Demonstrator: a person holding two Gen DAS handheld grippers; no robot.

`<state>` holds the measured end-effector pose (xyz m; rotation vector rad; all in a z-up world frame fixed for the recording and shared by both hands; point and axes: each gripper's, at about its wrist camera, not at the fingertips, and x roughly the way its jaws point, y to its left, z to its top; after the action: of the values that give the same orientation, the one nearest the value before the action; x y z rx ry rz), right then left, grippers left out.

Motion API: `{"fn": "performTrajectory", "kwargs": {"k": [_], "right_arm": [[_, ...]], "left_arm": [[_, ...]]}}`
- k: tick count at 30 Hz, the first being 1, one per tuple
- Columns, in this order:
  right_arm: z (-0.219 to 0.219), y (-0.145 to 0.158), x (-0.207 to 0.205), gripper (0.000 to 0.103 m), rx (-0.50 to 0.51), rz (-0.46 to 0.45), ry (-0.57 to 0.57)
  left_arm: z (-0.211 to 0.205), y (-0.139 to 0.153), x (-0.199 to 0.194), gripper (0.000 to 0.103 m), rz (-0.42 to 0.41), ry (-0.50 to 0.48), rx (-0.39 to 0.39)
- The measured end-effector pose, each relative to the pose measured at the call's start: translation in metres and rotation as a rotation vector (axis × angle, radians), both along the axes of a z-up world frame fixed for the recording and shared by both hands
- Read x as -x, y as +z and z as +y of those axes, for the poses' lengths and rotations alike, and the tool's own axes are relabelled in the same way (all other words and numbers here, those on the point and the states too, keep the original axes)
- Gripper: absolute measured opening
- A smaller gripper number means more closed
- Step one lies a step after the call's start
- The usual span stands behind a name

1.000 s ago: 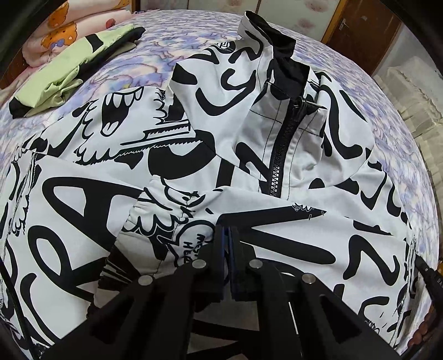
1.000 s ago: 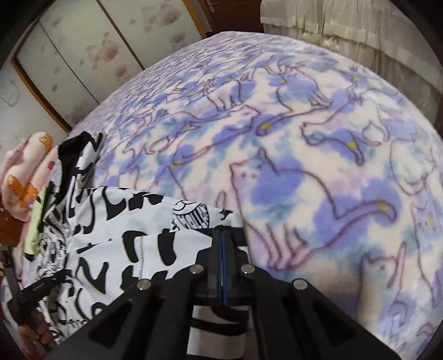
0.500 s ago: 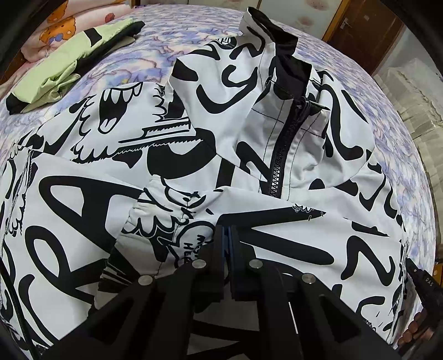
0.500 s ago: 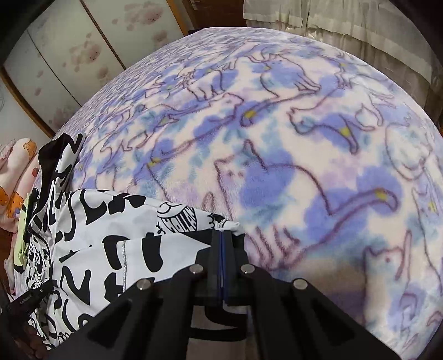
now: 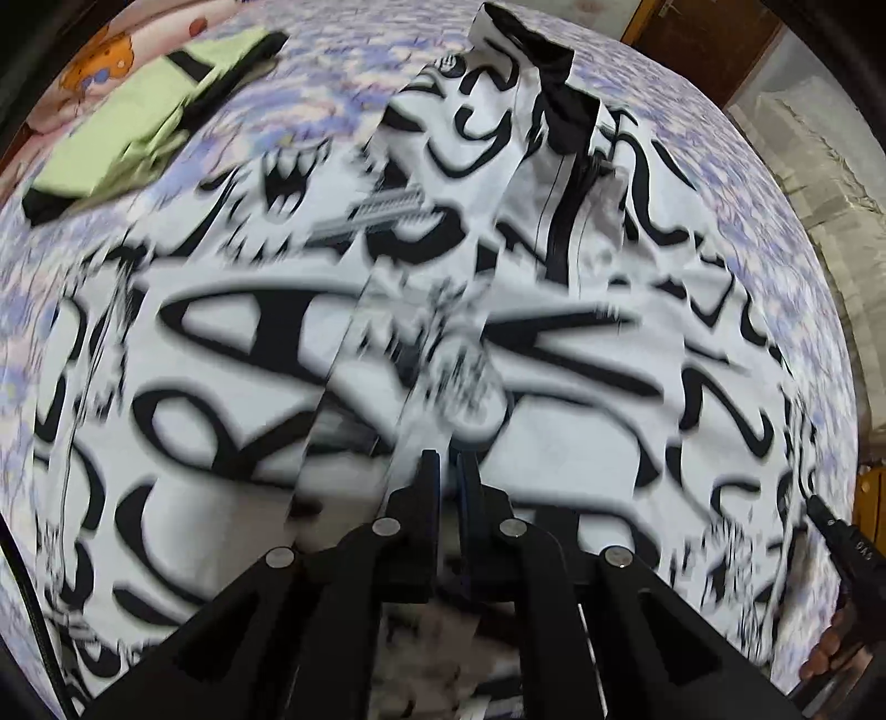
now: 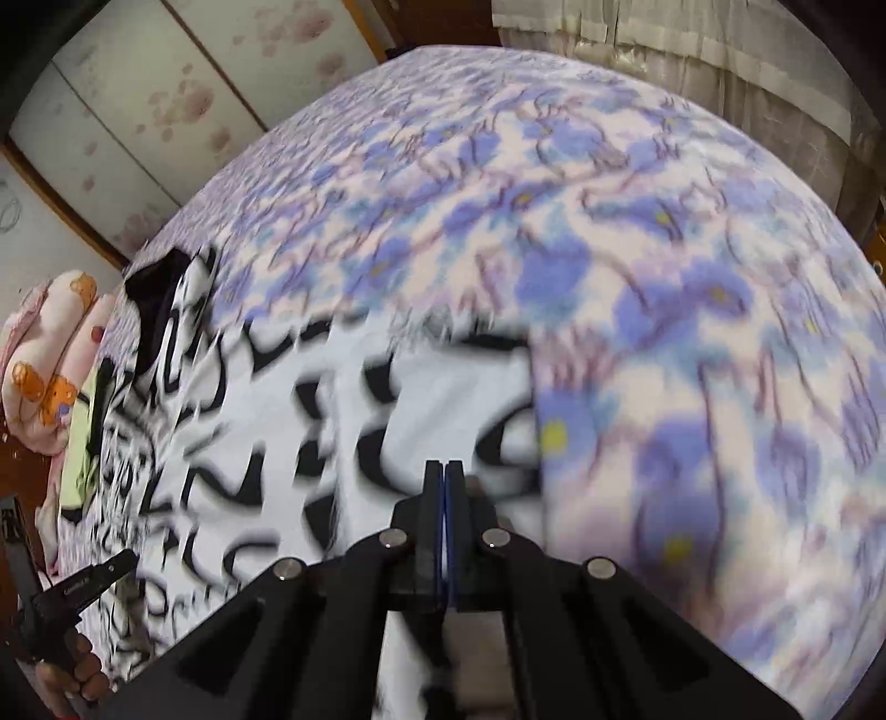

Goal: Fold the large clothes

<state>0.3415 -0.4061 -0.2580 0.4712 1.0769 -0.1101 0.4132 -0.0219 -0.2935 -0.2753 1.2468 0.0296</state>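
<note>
While both jaws pinch jacket (image 5: 554,443) hem, bare blanket (image 6: 692,332) rightward.

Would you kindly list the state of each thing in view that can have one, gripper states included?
Left gripper: shut on a fold of the jacket.
Right gripper: shut on the jacket's edge.
Jacket: spread on the bed, partly folded, zipper closed, picture blurred.
Green garment: folded, lying apart from the jacket.
Blanket: spread flat over the bed.
Door: cannot tell, mostly cut off.
</note>
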Motion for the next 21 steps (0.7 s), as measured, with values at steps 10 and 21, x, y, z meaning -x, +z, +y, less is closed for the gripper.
{"fn": "performTrajectory", "kwargs": {"k": [10,21], "right_arm": [[0.066,0.015,0.055,0.003,-0.087,0.210,0.051],[0.127,0.092,0.004,0.035,-0.259,0.287,0.304]], "left_arm": [[0.049,0.038,0.061,0.010,0.184,-0.081,-0.024],[0.117,0.151,0.001,0.057,0.215,-0.159,-0.002]]}}
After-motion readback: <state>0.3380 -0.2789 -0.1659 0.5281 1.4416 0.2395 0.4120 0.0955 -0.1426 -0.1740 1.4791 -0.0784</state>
